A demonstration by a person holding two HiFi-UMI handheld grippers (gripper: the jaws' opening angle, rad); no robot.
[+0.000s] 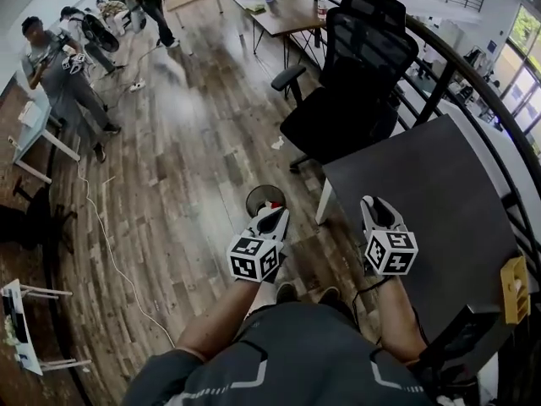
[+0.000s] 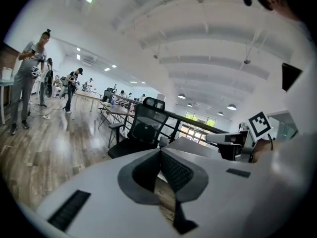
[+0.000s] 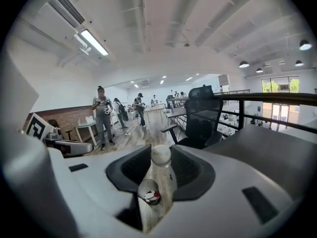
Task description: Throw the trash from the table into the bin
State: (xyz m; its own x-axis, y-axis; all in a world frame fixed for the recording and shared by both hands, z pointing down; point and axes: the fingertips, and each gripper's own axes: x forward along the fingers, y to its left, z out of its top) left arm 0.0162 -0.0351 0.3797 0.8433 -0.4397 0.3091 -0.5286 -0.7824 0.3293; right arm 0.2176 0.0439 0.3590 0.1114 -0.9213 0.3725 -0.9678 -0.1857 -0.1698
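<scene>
A white crumpled ball of trash (image 3: pixel 161 154) sits pinched between the tips of my right gripper (image 3: pixel 161 158), whose jaws are shut on it. In the head view the right gripper (image 1: pixel 372 202) hangs over the near left corner of the dark grey table (image 1: pixel 439 184). The round black bin (image 1: pixel 265 200) stands on the wood floor left of that table, with red and white scraps inside; the right gripper view shows the bin (image 3: pixel 148 192) low between its jaws. My left gripper (image 1: pixel 276 217) hovers just right of the bin, its pads (image 2: pixel 171 170) meeting at the tip, nothing held.
A black office chair (image 1: pixel 351 83) stands beyond the bin at the table's far corner. A yellow object (image 1: pixel 514 288) and a black device (image 1: pixel 463 338) lie on the table's near right. A railing (image 1: pixel 461 66) runs behind. People (image 1: pixel 63 74) stand far left; a white cable (image 1: pixel 106 244) trails on the floor.
</scene>
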